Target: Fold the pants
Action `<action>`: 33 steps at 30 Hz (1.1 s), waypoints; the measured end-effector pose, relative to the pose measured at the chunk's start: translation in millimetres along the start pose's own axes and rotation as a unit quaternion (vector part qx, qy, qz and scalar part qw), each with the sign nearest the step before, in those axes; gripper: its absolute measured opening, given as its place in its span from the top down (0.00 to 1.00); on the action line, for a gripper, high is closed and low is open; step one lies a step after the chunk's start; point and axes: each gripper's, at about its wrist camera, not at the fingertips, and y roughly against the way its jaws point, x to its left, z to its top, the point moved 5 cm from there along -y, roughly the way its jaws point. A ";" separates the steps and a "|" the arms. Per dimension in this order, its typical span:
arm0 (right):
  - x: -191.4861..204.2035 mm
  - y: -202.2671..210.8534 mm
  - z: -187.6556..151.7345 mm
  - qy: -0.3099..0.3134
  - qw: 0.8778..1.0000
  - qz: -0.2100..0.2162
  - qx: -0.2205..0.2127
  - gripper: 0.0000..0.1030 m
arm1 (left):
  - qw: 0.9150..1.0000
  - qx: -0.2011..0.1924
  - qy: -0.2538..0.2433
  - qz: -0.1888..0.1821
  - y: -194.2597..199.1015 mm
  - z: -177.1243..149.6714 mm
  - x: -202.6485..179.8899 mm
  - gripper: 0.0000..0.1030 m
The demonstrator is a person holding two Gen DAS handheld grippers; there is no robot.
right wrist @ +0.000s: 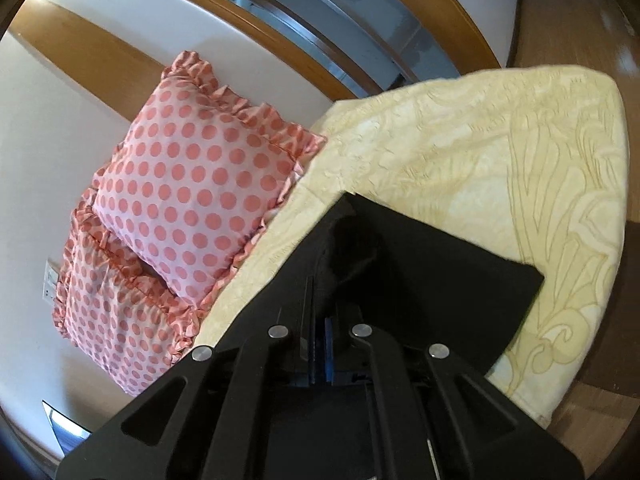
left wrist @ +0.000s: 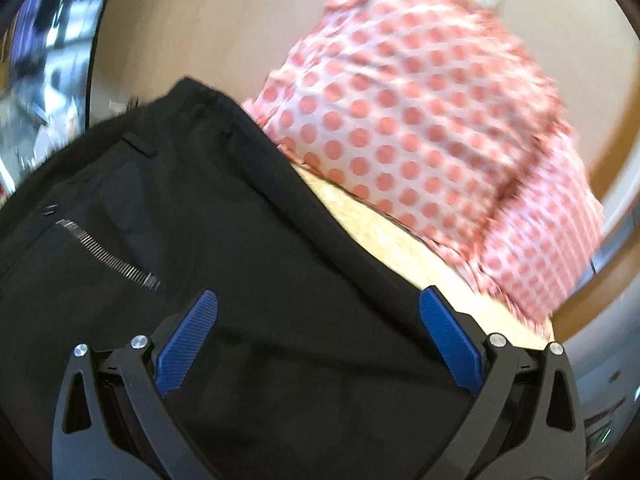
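The black pants (left wrist: 248,248) lie on a cream patterned bedspread (left wrist: 404,240); a zip (left wrist: 108,256) and a belt loop show near the waistband at the left. My left gripper (left wrist: 318,320) is open, its blue pads (left wrist: 188,344) spread wide just above the black cloth. In the right wrist view my right gripper (right wrist: 319,344) is shut on a fold of the pants (right wrist: 432,276), which drape from it across the bedspread (right wrist: 480,152).
Two pink polka-dot frilled pillows (right wrist: 192,184) lean at the head of the bed against a white wall and wooden headboard (right wrist: 100,60); one also shows in the left view (left wrist: 420,120). The bed's edge and the wooden floor (right wrist: 580,20) lie to the right.
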 end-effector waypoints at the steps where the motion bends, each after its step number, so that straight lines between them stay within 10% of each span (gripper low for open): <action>1: -2.2 -1.1 -0.7 -0.003 1.000 0.000 0.002 0.97 | 1.000 0.020 0.013 0.009 -21.1 14.4 1.0 0.04; 7: -9.5 -3.2 -3.4 -0.003 1.000 0.001 0.012 0.97 | 0.992 0.088 0.022 0.085 -110.8 56.6 -5.2 0.19; 9: -10.5 -4.1 -4.0 0.002 1.000 -0.003 0.014 0.97 | 0.987 0.107 0.026 0.118 -134.7 65.5 -2.7 0.39; 11: -9.8 -4.7 -4.6 0.000 1.000 -0.001 0.014 0.97 | 0.983 0.132 0.053 0.113 -145.2 66.0 6.2 0.85; 13: -7.9 -4.7 -3.6 0.001 1.000 0.006 0.013 0.97 | 0.986 0.111 0.087 0.093 -128.5 64.0 15.7 0.91; 22: -9.9 9.0 11.9 0.014 1.000 -0.002 -0.026 0.97 | 0.996 -0.058 0.071 0.011 86.5 -36.5 47.8 0.93; 27: -21.0 5.6 12.3 0.000 1.000 -0.014 -0.023 0.97 | 0.991 -0.027 0.111 0.072 97.4 -137.5 91.0 0.93; 33: -24.5 -0.1 11.9 -0.007 1.000 -0.016 -0.009 0.97 | 0.989 -0.049 0.120 0.069 106.8 -138.5 95.0 0.85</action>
